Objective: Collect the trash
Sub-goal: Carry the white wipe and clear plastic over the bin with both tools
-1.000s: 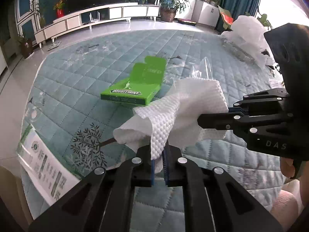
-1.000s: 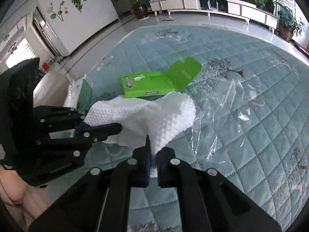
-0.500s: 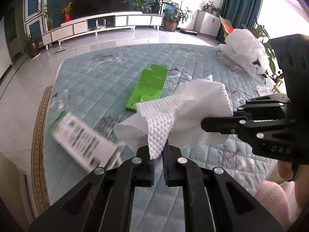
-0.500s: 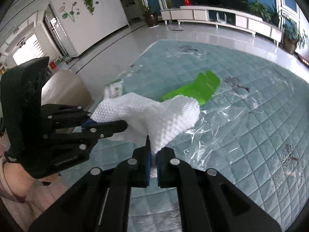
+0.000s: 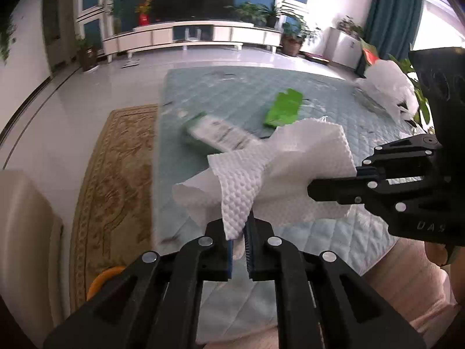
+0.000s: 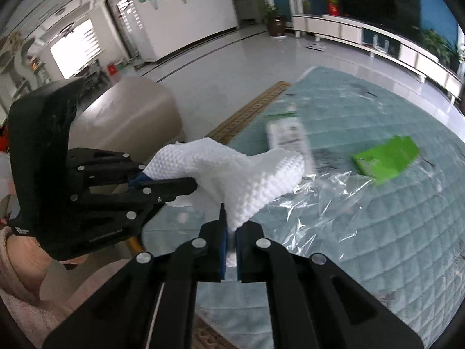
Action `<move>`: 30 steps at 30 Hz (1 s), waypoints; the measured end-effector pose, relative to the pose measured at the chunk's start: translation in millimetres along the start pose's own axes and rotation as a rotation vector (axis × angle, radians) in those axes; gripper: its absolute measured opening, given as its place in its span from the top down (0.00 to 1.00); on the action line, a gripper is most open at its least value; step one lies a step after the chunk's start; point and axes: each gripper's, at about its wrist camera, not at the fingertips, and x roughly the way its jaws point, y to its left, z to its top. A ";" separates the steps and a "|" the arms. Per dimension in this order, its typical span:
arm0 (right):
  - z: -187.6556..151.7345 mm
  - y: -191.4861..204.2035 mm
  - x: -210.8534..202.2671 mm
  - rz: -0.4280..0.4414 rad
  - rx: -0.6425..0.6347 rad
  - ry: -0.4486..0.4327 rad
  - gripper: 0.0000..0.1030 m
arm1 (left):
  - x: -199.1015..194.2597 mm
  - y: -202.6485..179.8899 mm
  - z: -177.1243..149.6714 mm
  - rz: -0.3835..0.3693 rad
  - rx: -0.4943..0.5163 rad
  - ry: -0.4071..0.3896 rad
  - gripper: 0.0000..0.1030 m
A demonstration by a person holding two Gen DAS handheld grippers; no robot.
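I hold white paper towel [image 5: 284, 168] up in air between both grippers. Left gripper [image 5: 240, 242] jaws pinch one end tight. Right gripper [image 6: 229, 240] jaws pinch other end tight. Below, teal quilted mat [image 6: 407, 218] on floor. Green box [image 6: 386, 158] lies far right on mat, clear plastic wrap [image 6: 319, 200] nearer, printed packet [image 6: 286, 133] beside them.

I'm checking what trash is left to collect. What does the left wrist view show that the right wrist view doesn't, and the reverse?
Only the left wrist view shows the bunched white plastic bag at the table's far edge and an orange rim on the floor. Only the right wrist view shows the clear plastic wrap lying on the quilted cover. Both show the paper towel gripped by both grippers, the green box and the white printed packet.
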 end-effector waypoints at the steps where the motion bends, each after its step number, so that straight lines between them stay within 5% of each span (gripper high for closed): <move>1: 0.7 6.8 2.7 0.005 -0.008 0.004 0.96 | -6.4 8.6 -7.8 0.007 -0.014 0.000 0.89; 20: 26.8 179.3 109.0 0.171 -0.220 0.159 0.96 | -57.9 148.9 -124.3 0.130 -0.259 0.036 0.88; 30: 26.5 215.0 178.0 0.242 -0.262 0.280 0.96 | -43.6 208.1 -178.7 0.159 -0.383 0.095 0.85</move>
